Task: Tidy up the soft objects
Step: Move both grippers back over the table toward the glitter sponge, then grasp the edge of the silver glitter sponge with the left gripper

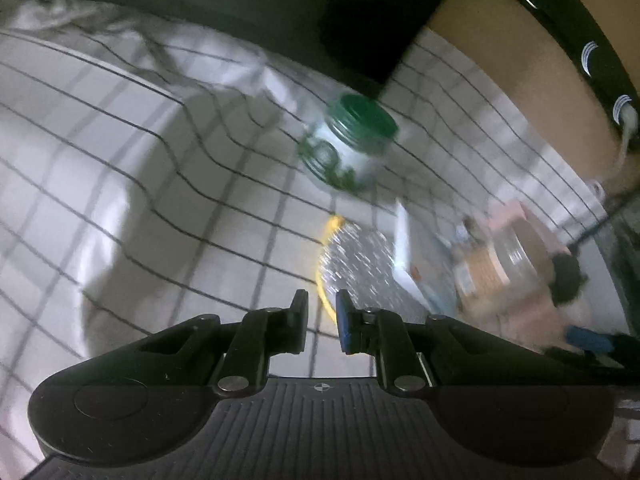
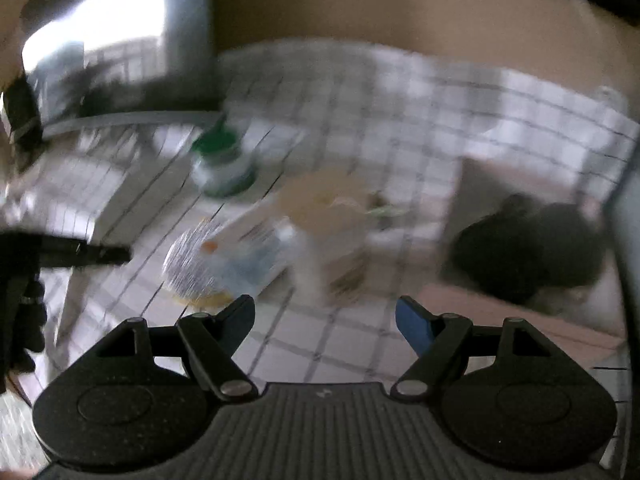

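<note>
A white checked bed sheet point(image 1: 120, 168) carries the clutter. In the left wrist view my left gripper point(image 1: 322, 320) hovers low over it, its jaws almost together with nothing between them. Just beyond lies a glittery silver disc with a yellow rim point(image 1: 356, 268). A black soft object point(image 1: 566, 280) rests on pink cloth point(image 1: 532, 312) at the right. In the blurred right wrist view my right gripper point(image 2: 324, 320) stands wide open and empty above the sheet. From there the black soft object point(image 2: 524, 252) is ahead right and a blurred beige thing point(image 2: 328, 200) straight ahead.
A green-lidded jar point(image 1: 352, 144) stands on the sheet. A flat white box point(image 1: 406, 256) and a brown box point(image 1: 480, 276) lie beside the disc. A tan headboard point(image 1: 500, 40) borders the bed. A window point(image 2: 100, 20) is at the far left.
</note>
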Demonstrator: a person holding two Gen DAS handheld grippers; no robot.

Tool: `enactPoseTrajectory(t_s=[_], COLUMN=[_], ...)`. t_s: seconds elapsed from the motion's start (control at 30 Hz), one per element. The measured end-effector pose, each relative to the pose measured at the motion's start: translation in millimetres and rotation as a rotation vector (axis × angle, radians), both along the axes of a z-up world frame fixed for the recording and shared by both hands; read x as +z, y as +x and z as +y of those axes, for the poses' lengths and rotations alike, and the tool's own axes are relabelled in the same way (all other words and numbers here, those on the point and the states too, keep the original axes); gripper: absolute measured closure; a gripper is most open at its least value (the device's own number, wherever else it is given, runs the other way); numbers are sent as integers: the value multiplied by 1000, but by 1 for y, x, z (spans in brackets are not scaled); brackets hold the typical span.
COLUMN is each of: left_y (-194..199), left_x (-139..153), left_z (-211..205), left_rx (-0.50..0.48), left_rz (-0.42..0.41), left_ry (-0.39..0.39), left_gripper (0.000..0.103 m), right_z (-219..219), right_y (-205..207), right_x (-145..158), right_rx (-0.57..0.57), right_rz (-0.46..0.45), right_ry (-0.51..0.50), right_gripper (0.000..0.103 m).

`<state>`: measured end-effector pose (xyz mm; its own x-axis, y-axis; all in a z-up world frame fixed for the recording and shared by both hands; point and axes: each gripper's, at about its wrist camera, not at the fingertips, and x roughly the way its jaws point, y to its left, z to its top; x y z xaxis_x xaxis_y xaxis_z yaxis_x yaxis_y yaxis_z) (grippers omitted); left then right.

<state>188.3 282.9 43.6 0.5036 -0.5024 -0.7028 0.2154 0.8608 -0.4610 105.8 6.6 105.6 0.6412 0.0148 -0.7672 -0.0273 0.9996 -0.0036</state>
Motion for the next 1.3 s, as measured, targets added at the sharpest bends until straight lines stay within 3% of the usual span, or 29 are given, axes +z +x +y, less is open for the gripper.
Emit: enactPoseTrajectory(t_s=[0.13,0.2,0.23,0.33,0.43,0.67,0.83,0.97,1.2,1.3], left_y=[10,19,24,34,40,43,47,50,48,51], left_x=[-10,-13,-15,-19,-25,-33,-34,-35,-26,-25], left_z=[-2,1,1,1,-5,-15,-17,-16,-21,-19], left_rx=[-50,-51,-56,-65,-62,-38,6,20,-1,-6], left_rz=[22,34,38,52,86,120,119,123,89,82], left_ry=[-29,-53,-70,-98,-101,-87,-86,-101,-6,1], left_gripper=[86,86,86,86,86,78,80,80,77,77], right_z=[38,55,65,86,91,78,67,70,78,77], right_y=[14,21,27,39,55,66,66,60,44,43], right_x=[-21,-27,-29,-34,-44,-61,-69,-76,-49,-50], right_rx=[39,63,71,85,88,122,149,179,273,298], right_rz=[32,39,34,-32,-37,-14,31,22,-84,-45], right_ry=[-65,-114,-144,-239,-278,-221,-136,-173,-228,-159], right_gripper=[28,58,61,62,62,63,62,62,61,58])
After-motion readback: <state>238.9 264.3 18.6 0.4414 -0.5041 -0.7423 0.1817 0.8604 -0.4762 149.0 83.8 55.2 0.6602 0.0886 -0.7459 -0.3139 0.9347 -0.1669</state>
